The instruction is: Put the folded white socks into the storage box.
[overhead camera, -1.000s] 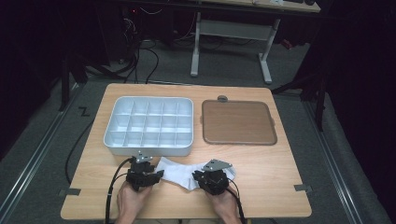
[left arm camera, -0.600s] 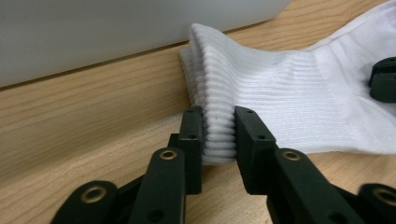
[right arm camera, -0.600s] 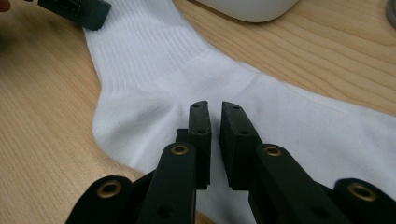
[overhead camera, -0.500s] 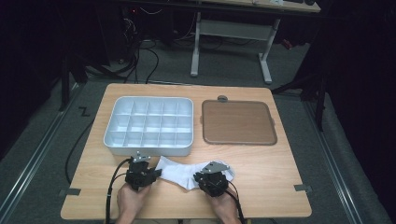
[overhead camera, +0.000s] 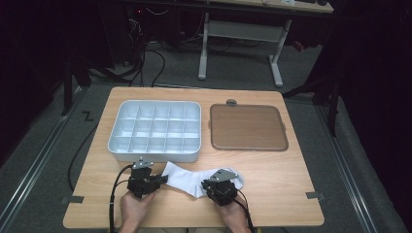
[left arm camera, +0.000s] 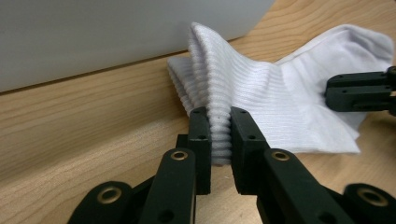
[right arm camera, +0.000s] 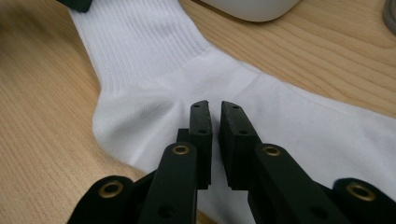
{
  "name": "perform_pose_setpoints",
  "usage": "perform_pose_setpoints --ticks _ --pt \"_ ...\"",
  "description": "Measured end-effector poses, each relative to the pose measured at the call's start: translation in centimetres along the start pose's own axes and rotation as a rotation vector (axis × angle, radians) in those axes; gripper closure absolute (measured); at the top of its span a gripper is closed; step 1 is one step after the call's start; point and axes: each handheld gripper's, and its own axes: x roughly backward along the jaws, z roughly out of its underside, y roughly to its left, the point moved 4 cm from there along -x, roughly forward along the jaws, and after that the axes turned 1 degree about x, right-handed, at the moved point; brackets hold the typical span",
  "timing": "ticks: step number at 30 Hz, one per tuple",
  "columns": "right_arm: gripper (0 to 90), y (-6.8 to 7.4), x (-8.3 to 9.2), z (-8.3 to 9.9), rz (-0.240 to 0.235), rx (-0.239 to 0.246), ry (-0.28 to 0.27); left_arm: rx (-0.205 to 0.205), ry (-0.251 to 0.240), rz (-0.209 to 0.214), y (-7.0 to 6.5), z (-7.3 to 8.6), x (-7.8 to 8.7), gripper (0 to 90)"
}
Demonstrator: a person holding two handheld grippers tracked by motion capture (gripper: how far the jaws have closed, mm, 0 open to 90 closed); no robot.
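Observation:
A white sock [overhead camera: 187,179] lies across the front of the wooden table [overhead camera: 272,170], between my two grippers. My left gripper [overhead camera: 156,180] is shut on its ribbed cuff [left arm camera: 219,93], which stands up in a fold between the jaws. The left gripper [left arm camera: 219,140] sits just in front of the tray wall. My right gripper [overhead camera: 217,184] is over the heel part, and the toe end [overhead camera: 237,174] sticks out past it on the right. In the right gripper view the jaws [right arm camera: 215,116] are almost together on the sock [right arm camera: 154,84], with creases in the fabric running to their tips.
A white compartment tray [overhead camera: 154,131] stands right behind the sock. A flat brown mat [overhead camera: 248,127] lies to its right with a small round grey thing [overhead camera: 231,102] at its far edge. Both hands [overhead camera: 133,208] rest at the table's front edge.

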Motion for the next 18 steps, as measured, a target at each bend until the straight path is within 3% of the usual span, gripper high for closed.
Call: perform_pose_setpoints --ticks 18 --pt "84.7 0.8 -0.3 -0.4 -0.009 0.023 0.009 -0.006 -0.022 0.138 -3.6 -2.3 2.2 80.6"
